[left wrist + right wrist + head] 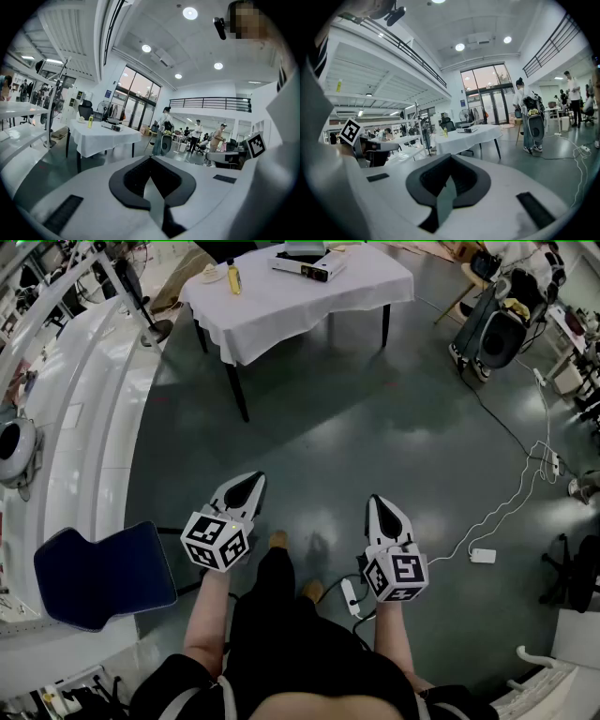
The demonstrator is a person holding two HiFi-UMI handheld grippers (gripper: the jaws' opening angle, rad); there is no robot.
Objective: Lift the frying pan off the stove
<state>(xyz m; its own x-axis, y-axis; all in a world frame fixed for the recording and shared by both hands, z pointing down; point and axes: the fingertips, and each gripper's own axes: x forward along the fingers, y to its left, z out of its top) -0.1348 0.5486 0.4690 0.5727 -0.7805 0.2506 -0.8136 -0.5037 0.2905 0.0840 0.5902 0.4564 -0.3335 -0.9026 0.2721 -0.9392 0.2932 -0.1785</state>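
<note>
Left claw [251, 479] and right claw [376, 500] pressed together, well apart from table [281, 307]

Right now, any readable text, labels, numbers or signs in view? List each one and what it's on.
No readable words or numbers anywhere.
Marker cube on left gripper: black-and-white squares only, no letters.
Marker cube on right gripper: same.
Blue sign by the glass doors: too small to read.
Yellow bottle on white table: label too small to read.
</note>
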